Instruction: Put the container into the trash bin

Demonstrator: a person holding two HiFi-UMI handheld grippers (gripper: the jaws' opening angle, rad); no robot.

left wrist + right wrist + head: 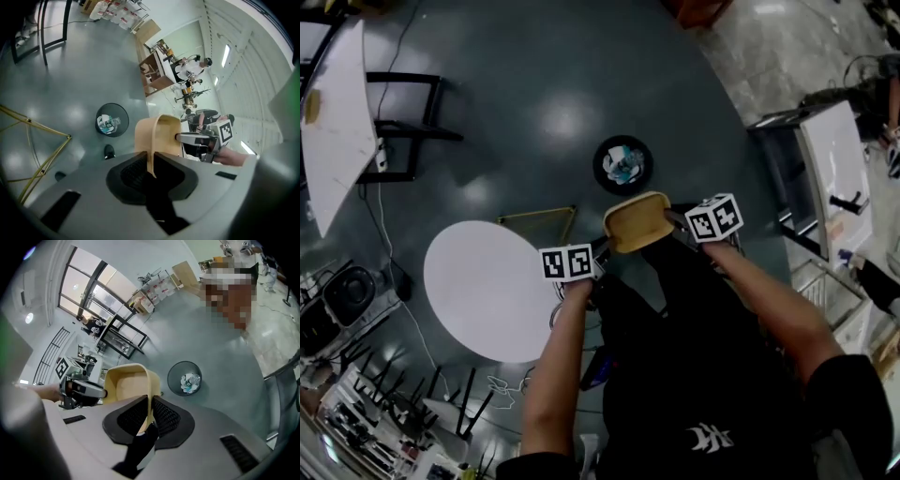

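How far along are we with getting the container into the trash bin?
Picked up: the left gripper and right gripper each clamp a rim of the tan container, held aloft. It hangs just short of the trash bin. Left: carry it over and release.

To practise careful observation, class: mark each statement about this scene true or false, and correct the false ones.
1. The left tool and the right tool each clamp the rim of the container. True.
2. The container lies inside the trash bin. False: both tools hold it in the air, short of the bin.
3. The trash bin is empty. False: rubbish lies in it.
4. A round white table stands to the left of the left tool in the head view. True.
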